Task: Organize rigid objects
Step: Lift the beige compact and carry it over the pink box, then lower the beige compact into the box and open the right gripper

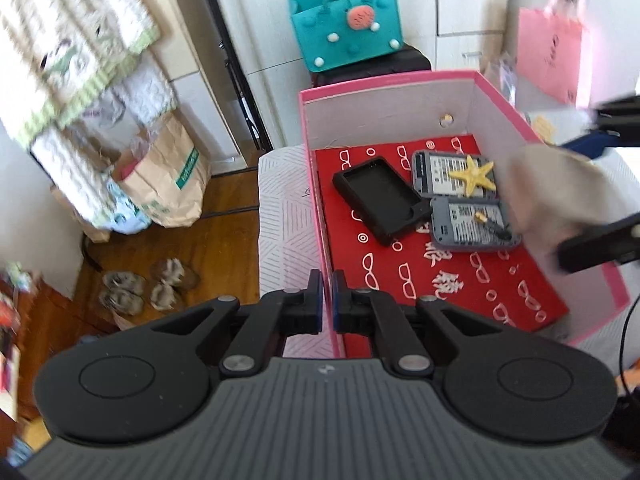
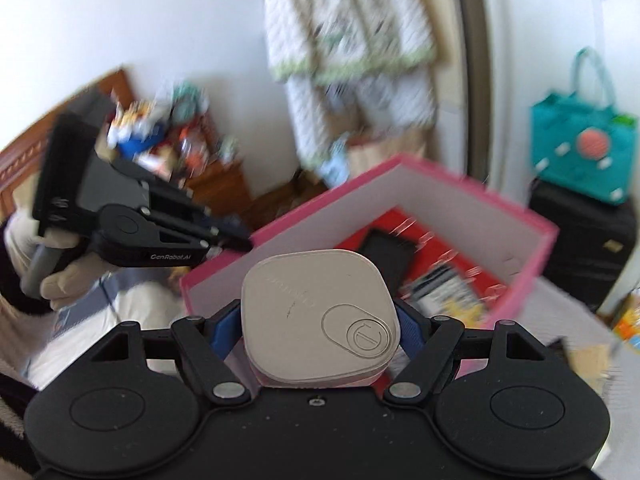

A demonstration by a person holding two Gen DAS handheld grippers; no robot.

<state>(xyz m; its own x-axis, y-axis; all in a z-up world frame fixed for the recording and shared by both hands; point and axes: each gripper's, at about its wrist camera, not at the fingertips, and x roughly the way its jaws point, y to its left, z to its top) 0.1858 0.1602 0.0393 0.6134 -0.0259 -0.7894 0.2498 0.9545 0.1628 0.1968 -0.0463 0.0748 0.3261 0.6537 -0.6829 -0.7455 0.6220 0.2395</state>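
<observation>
A pink box (image 1: 404,80) with a red patterned floor stands on a white patterned surface. In it lie a black case (image 1: 378,196), two grey devices (image 1: 472,222) and a yellow starfish (image 1: 474,174). My left gripper (image 1: 327,300) is shut on the box's near-left wall. My right gripper (image 2: 316,320) is shut on a beige rounded-square device (image 2: 316,316) and holds it over the box's near rim (image 2: 224,256). In the left wrist view the beige device (image 1: 552,188) shows blurred at the box's right wall between the right gripper's fingers (image 1: 600,244).
A teal felt bag (image 1: 346,26) sits on a black suitcase (image 1: 376,66) behind the box. Paper bags (image 1: 168,180) and slippers (image 1: 148,286) lie on the wooden floor at the left. A pink bag (image 1: 550,54) hangs at the right. Quilts (image 1: 76,40) hang at the left.
</observation>
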